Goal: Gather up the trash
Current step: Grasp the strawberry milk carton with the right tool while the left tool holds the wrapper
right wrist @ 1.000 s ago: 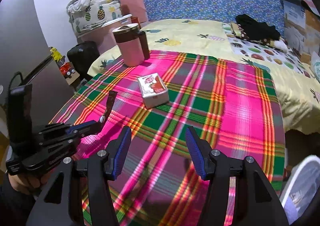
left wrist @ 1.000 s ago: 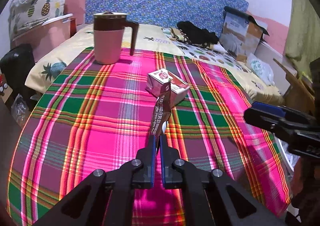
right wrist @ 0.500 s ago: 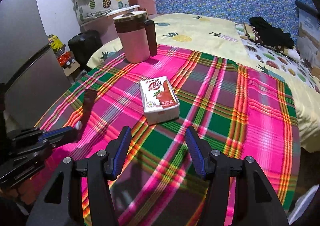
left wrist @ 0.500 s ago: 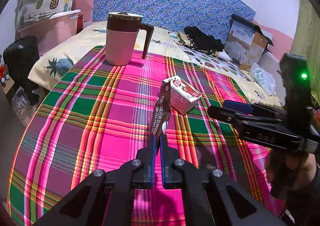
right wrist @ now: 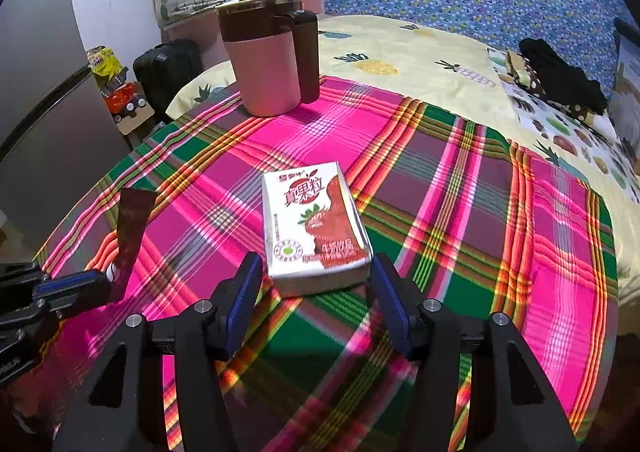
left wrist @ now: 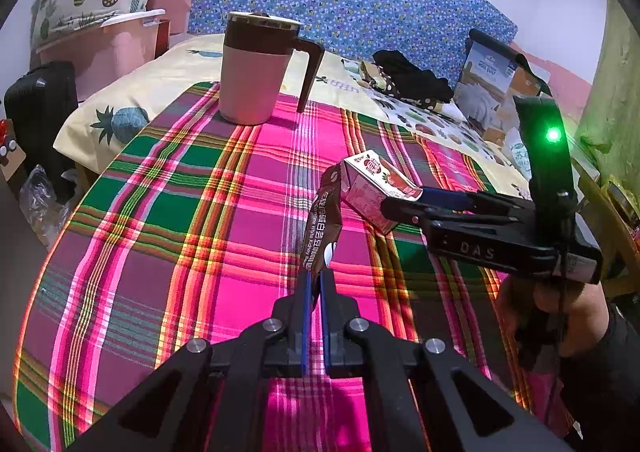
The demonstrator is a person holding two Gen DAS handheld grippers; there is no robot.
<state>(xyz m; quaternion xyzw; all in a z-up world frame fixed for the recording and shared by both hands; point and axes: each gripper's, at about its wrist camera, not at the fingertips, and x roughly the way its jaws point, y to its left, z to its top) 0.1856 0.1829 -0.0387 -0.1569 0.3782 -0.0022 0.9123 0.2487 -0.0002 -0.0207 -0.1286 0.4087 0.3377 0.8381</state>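
My left gripper [left wrist: 314, 280] is shut on a brown sachet wrapper [left wrist: 325, 220] and holds it upright above the plaid cloth; the wrapper also shows in the right wrist view [right wrist: 132, 228]. A strawberry milk carton [right wrist: 314, 230] lies flat on the cloth, also seen in the left wrist view [left wrist: 374, 188]. My right gripper [right wrist: 316, 280] is open, its blue pads on either side of the carton's near end, apart from it. In the left wrist view the right gripper [left wrist: 404, 204] reaches the carton from the right.
A pink mug with brown lid [right wrist: 268, 60] stands at the far end of the plaid tablecloth [right wrist: 460, 212]. Behind is a bed with pineapple sheet [right wrist: 404, 48], dark clothes [right wrist: 560, 76] and a cardboard box [left wrist: 492, 68]. A black suitcase [right wrist: 164, 68] stands left.
My right gripper has moved forward to the milk carton, which now lies between its open fingers. My left gripper has kept the wrapper and shifted slightly.
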